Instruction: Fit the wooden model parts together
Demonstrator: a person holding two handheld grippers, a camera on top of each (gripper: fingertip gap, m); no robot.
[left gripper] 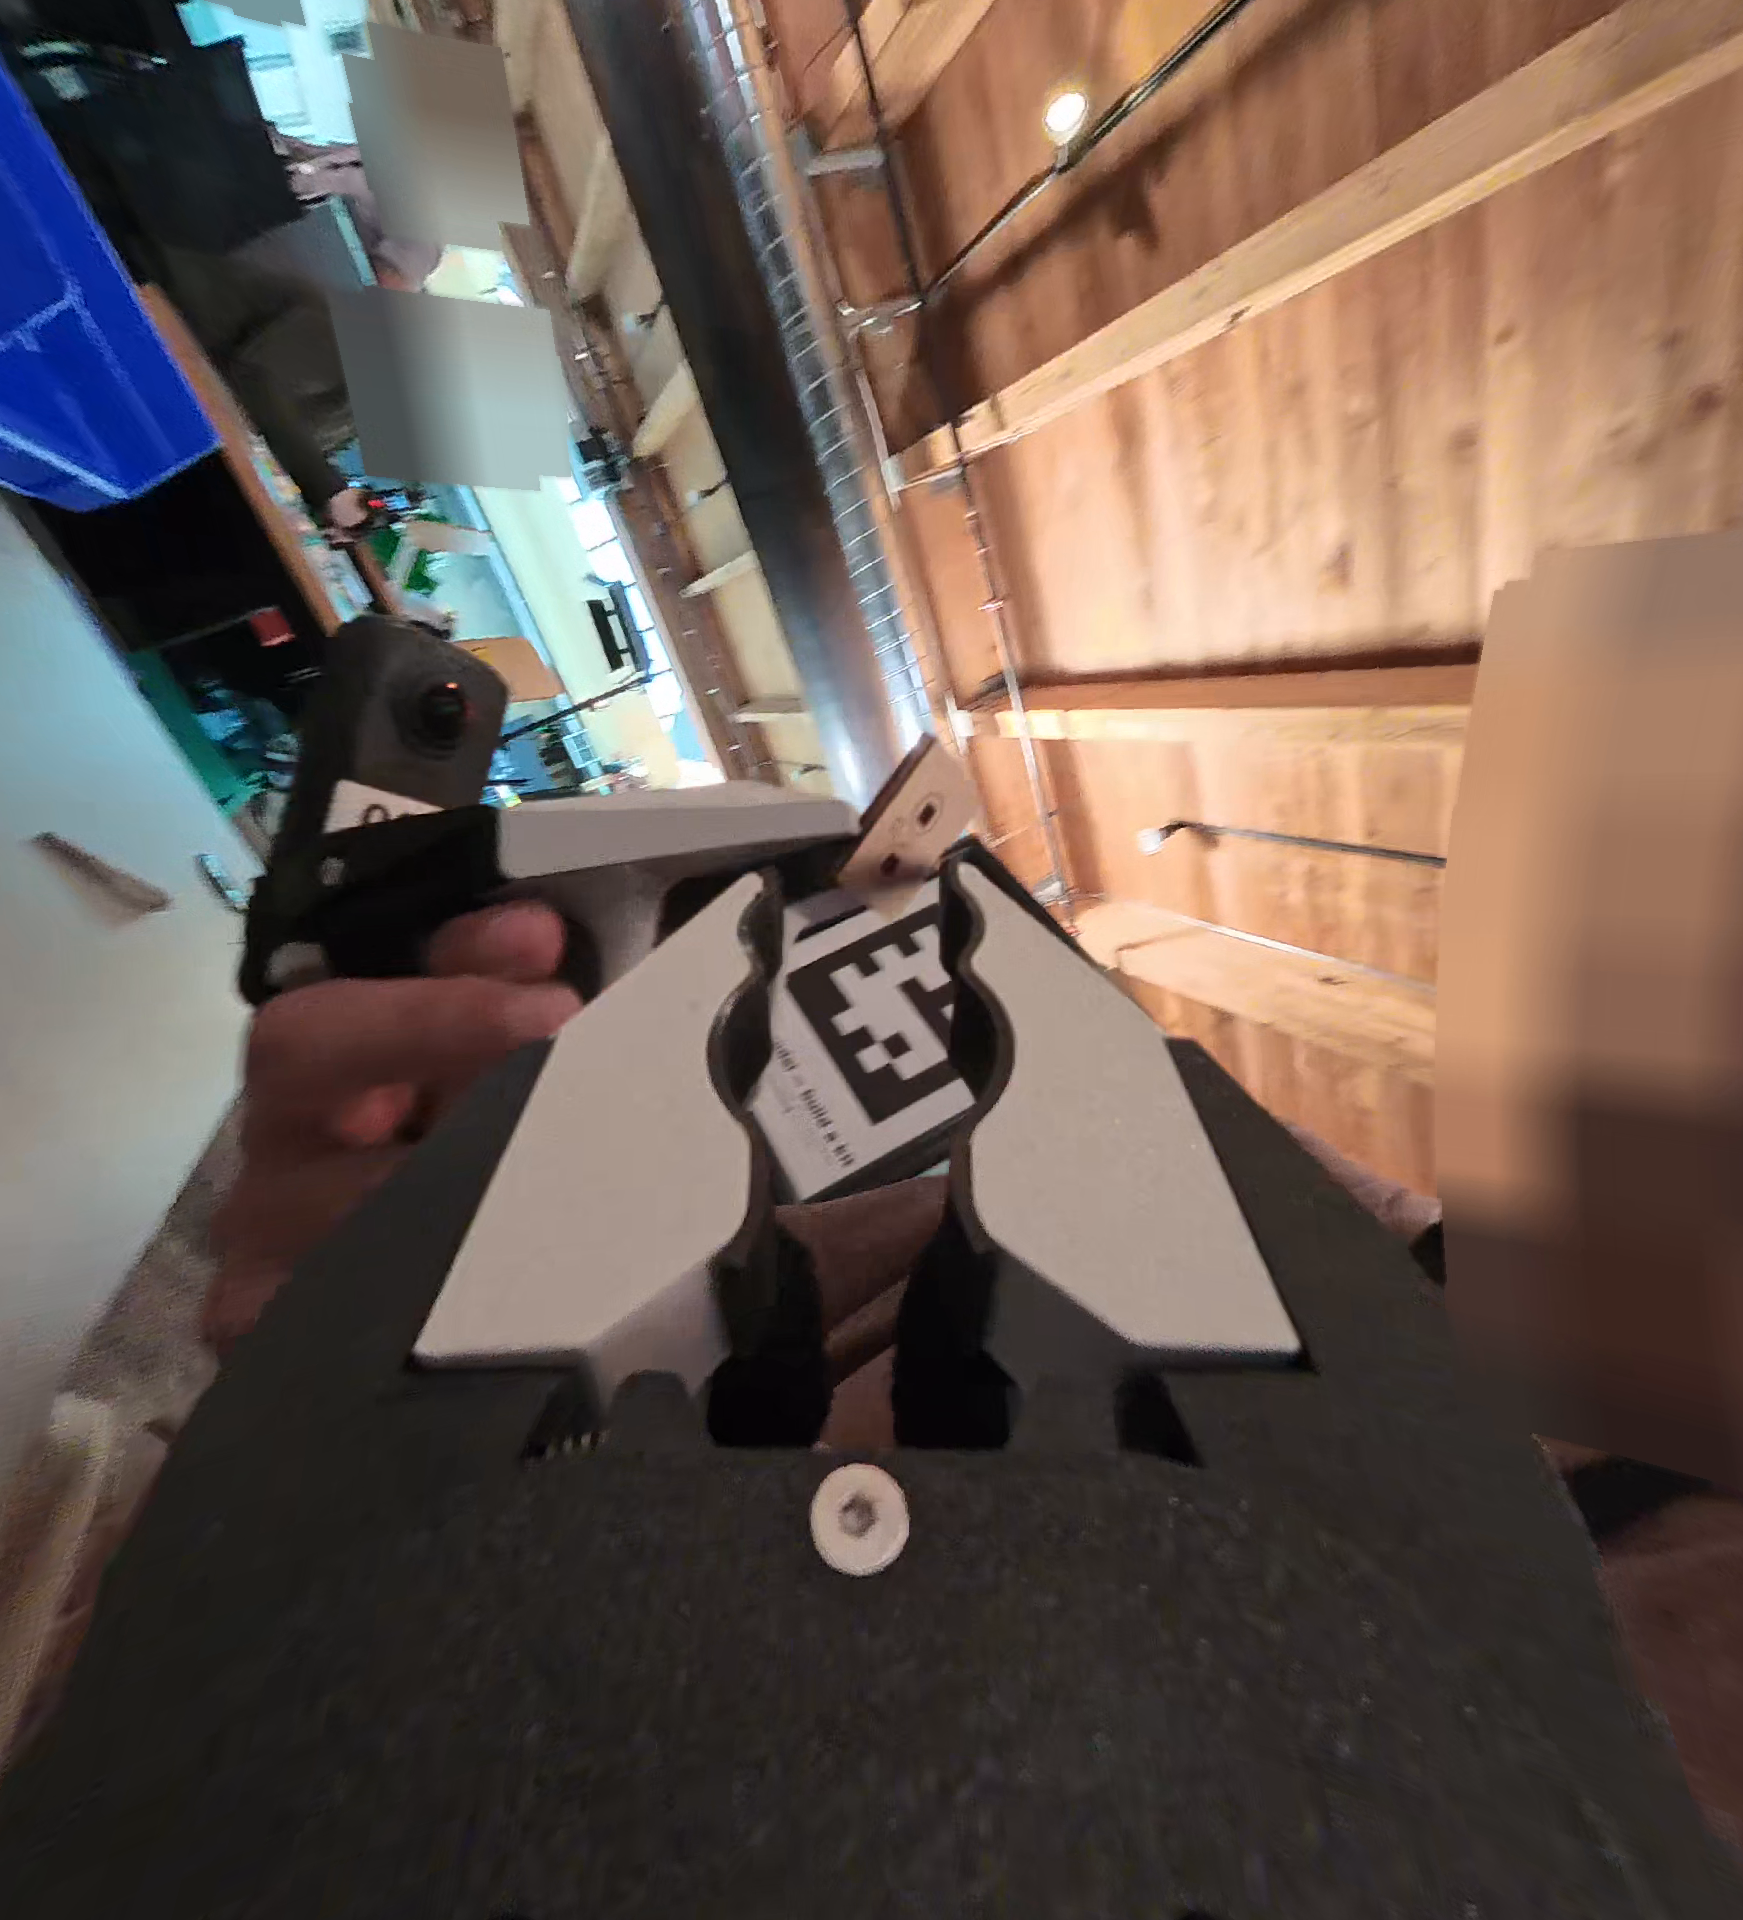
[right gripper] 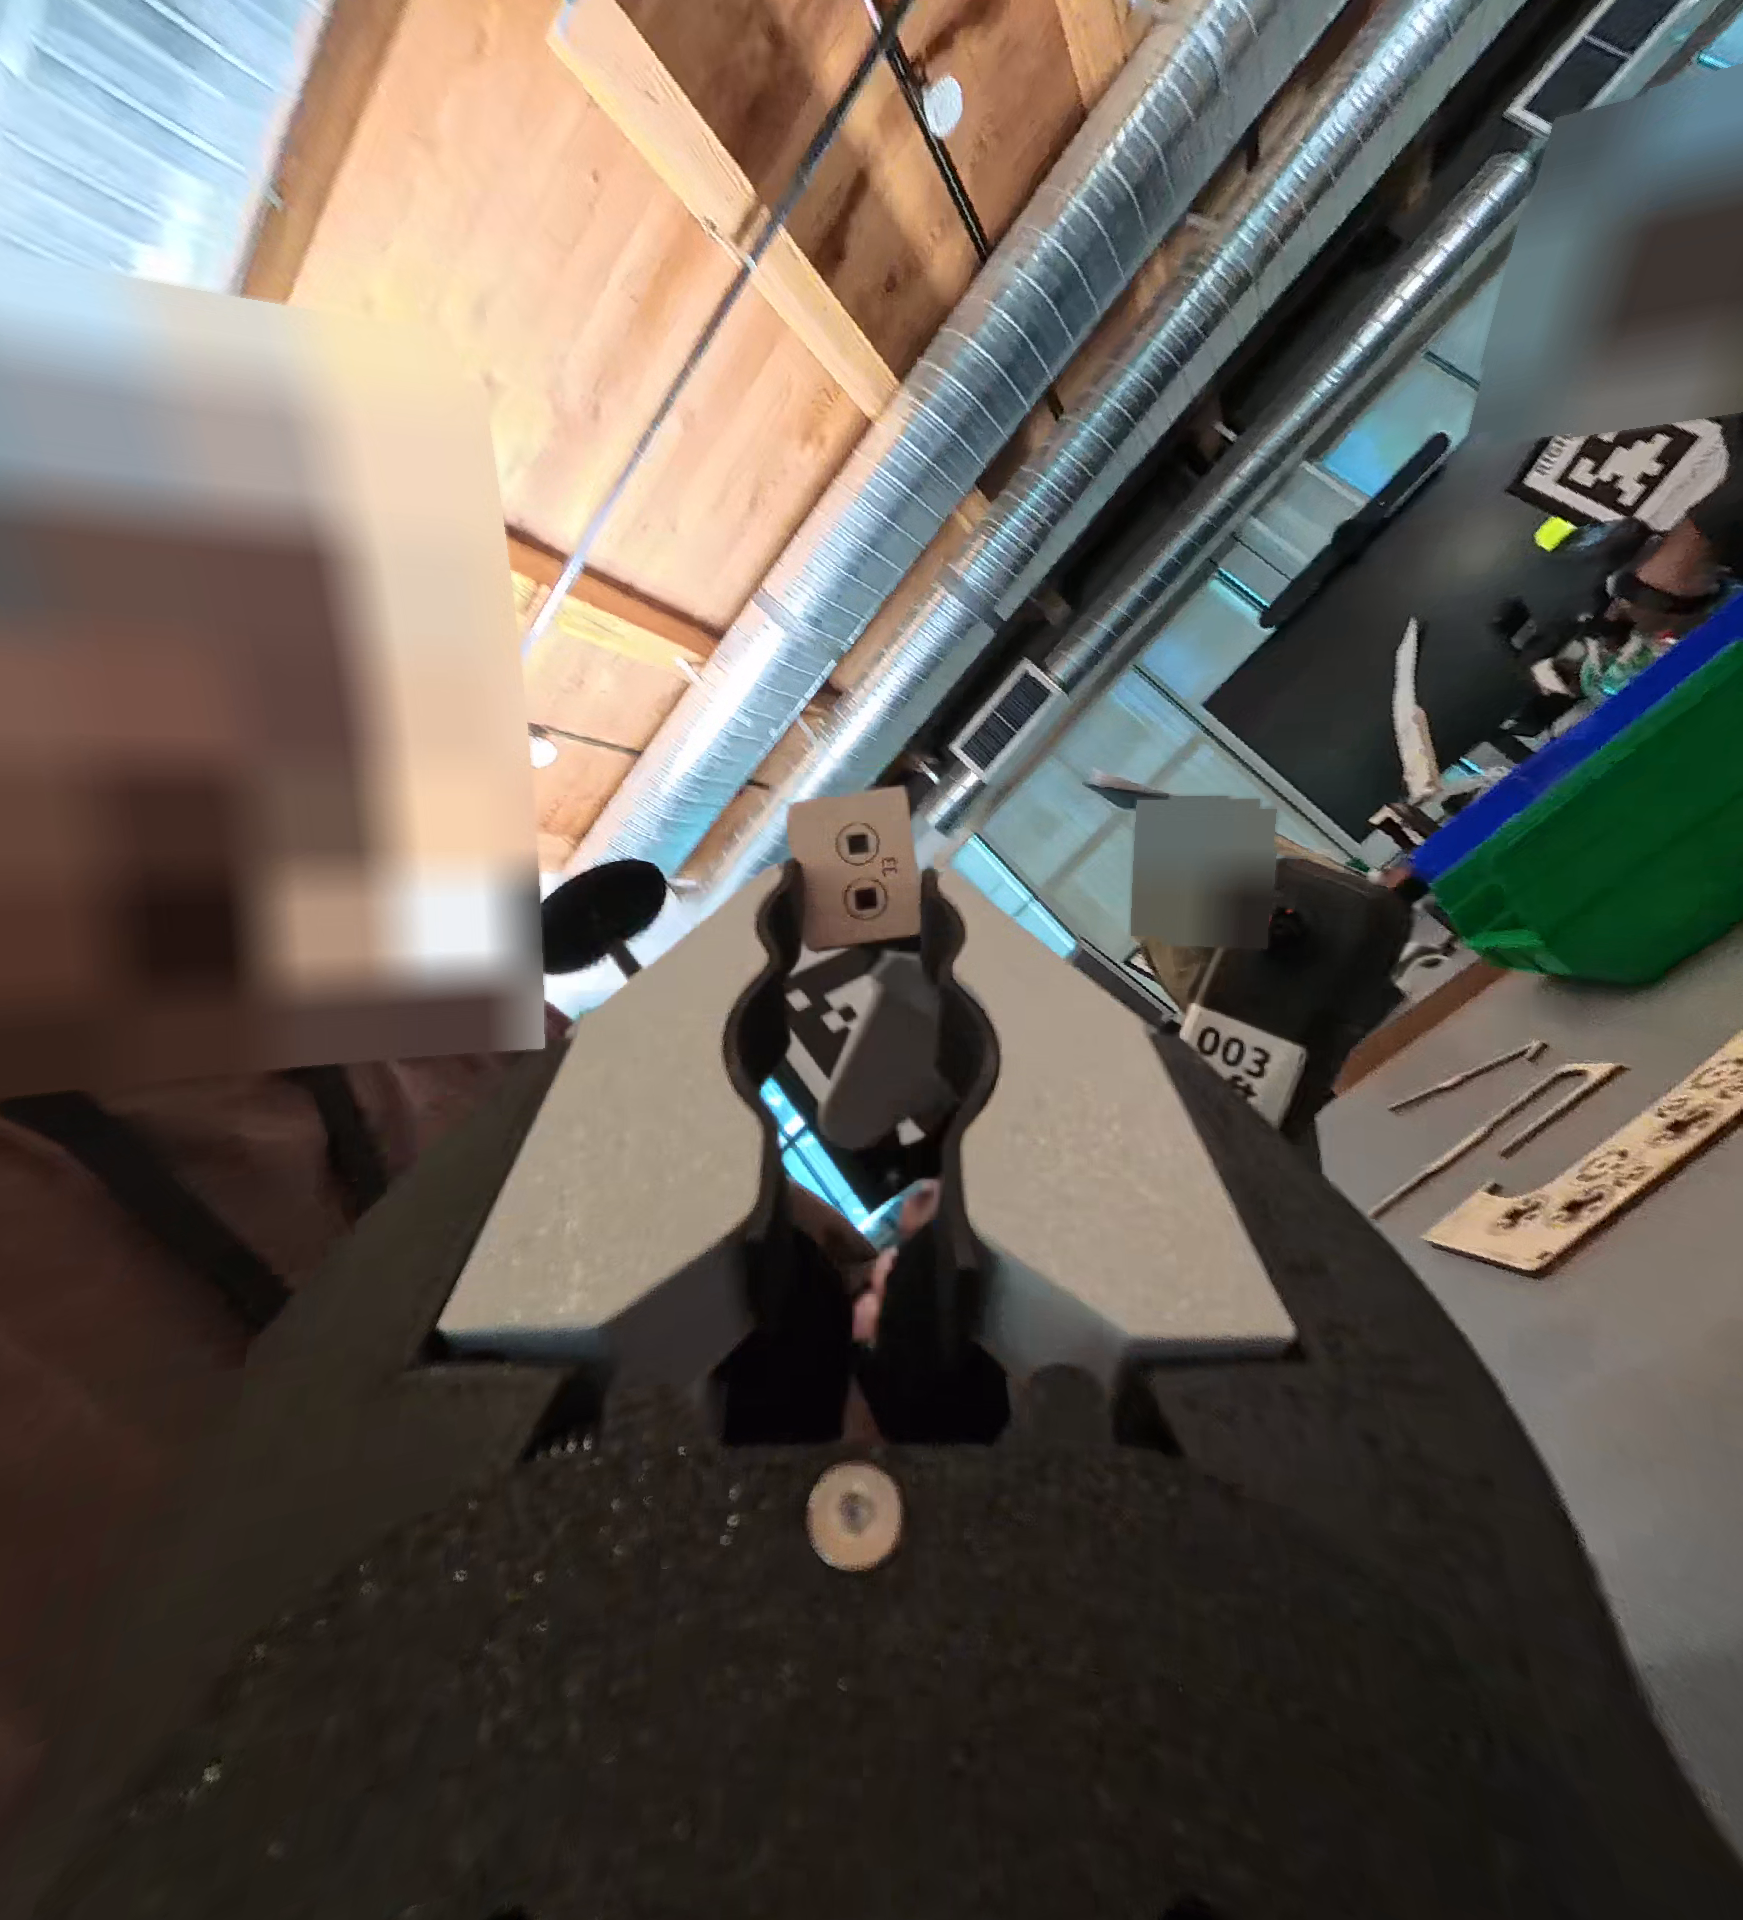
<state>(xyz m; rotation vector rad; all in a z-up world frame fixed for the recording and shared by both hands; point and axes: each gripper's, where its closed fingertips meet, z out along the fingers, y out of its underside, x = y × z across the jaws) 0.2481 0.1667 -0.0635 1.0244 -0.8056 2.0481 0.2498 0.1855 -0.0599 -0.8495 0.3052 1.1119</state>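
Note:
A small pale wooden piece [right gripper: 854,871] with two square holes sits between the tips of my right gripper [right gripper: 865,889], which is shut on it and holds it up in the air. In the left wrist view the same piece [left gripper: 911,831] lies just beyond the tips of my left gripper [left gripper: 862,875]. It touches the right fingertip only, and the jaws stand a little apart with nothing held. The right gripper's grey finger [left gripper: 659,831] reaches in from the left, with a hand [left gripper: 399,1039] on its handle. A left gripper finger [right gripper: 888,1039] shows just below the piece.
On the grey table [right gripper: 1677,1403] at right lie a flat wooden sheet with cut-outs [right gripper: 1625,1153] and thin wooden strips [right gripper: 1501,1101]. A green bin [right gripper: 1656,831] and a blue bin [right gripper: 1594,748] stand behind them. Another blue bin [left gripper: 15,260] is at the left wrist view's top left. My two grippers' fingertips are within a few centimetres of each other.

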